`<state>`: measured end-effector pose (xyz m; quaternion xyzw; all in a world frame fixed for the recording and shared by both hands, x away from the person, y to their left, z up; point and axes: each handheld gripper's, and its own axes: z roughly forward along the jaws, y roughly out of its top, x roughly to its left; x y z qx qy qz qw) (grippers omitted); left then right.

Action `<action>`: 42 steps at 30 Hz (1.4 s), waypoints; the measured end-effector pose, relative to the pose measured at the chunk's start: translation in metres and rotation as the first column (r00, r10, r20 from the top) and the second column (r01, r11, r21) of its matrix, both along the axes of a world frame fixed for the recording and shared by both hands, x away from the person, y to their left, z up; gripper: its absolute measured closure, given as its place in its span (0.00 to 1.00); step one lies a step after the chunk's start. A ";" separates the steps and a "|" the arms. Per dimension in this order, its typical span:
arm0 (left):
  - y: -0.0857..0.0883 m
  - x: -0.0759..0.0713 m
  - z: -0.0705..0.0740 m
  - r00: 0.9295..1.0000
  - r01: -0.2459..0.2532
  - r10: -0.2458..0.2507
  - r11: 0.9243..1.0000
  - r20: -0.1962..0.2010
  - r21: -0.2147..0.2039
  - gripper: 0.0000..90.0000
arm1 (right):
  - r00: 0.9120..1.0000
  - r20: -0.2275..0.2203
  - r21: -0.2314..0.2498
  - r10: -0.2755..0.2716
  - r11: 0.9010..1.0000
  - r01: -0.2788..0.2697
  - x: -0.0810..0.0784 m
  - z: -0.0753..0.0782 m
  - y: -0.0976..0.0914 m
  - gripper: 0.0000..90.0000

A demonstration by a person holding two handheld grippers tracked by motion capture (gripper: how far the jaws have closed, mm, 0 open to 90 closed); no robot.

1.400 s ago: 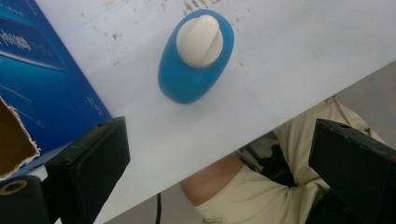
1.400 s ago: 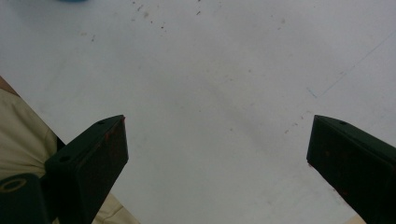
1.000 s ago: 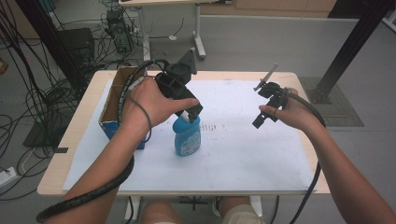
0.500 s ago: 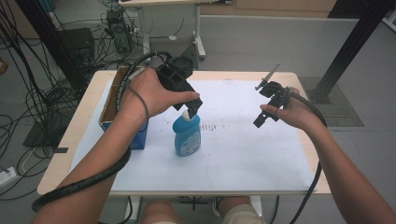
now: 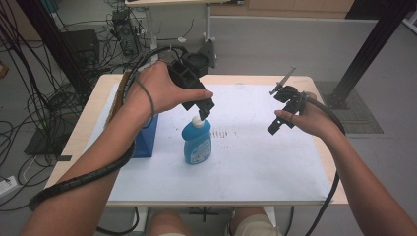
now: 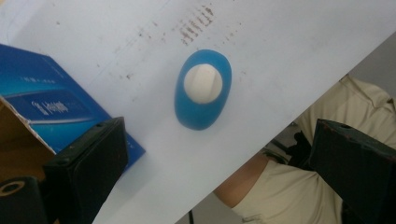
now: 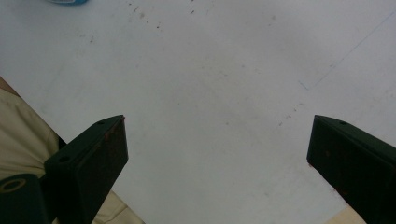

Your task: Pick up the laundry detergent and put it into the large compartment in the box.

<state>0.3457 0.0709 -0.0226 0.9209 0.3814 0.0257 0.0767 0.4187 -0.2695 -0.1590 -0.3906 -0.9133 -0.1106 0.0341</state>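
The left gripper [image 5: 204, 115] is held wide above the bottle [image 5: 196, 142], seemingly for grasping; the right gripper [image 5: 276, 125] is parked wide.

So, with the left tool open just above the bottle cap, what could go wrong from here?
1. The blue bottle stands upright and free on the white sheet; an off-centre push by the left tool on its white cap could tip it.
2. The blue box stands close beside it, so a falling bottle may strike it.
3. The right tool hangs open off to the side, too far to steady the bottle.
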 end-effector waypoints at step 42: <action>-0.004 0.033 -0.026 0.963 0.269 -0.269 0.963 0.000 0.022 0.06 | 1.000 -0.008 -0.002 -0.005 1.000 0.005 0.005 -0.003 -0.001 0.06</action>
